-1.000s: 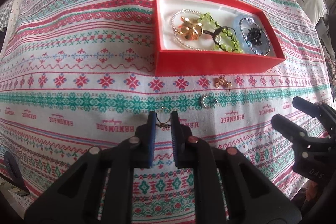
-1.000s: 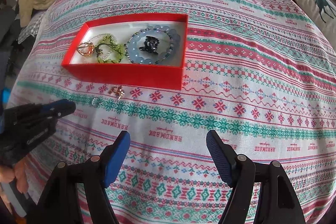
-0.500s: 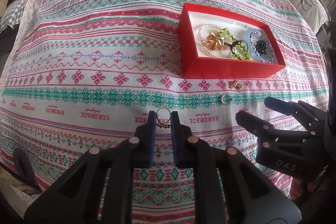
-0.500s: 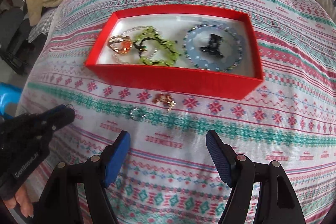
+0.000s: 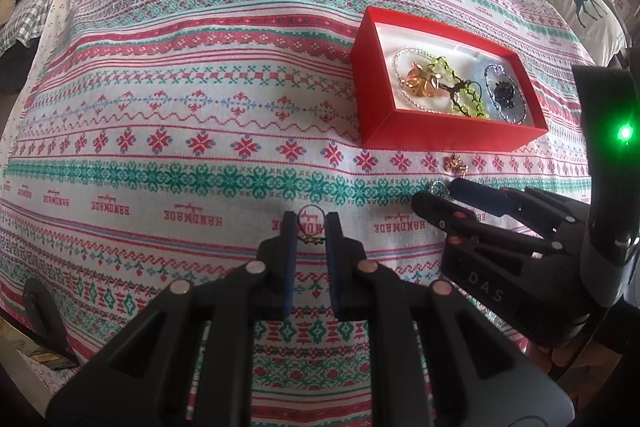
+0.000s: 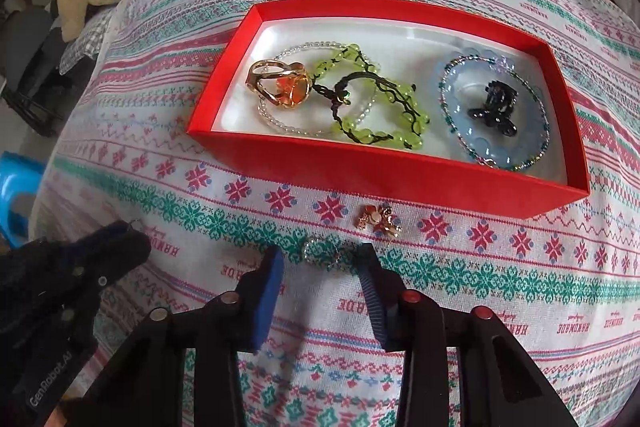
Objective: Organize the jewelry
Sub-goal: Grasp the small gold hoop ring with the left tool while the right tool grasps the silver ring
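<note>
The red box [image 6: 384, 167] sits on a patterned cloth [image 5: 180, 99] that carries rows of red and teal cross-stitch motifs and the word "HANDMADE" repeated in red, upside down from both cameras. Inside the box, at its left end, a gold ring with an orange stone [image 6: 280, 85] lies on a clear bead bracelet [image 6: 276, 121]; next to it toward the middle lies a green bead bracelet [image 6: 384, 107] on dark cord, and at the right end a pale blue bead bracelet [image 6: 496, 111] circles a small black piece [image 6: 494, 103].

Just in front of the box's near wall, on the cloth, rests a small gold earring [image 6: 378, 219]. A little nearer than that lies a small sparkly ring [image 6: 320, 251].

The right gripper [image 6: 320, 267] is low over the cloth in front of the box, its blue-padded fingers [image 6: 266, 291] apart on either side of the sparkly ring, not closed on it. Its body reads "DAS" in the left wrist view.

The left gripper [image 5: 310, 227], well to the left of the box and nearer than it, has its fingers pinched on a thin gold ring [image 5: 310, 225] with a small charm. Its side reads "GenRobot.AI" in the right wrist view.
</note>
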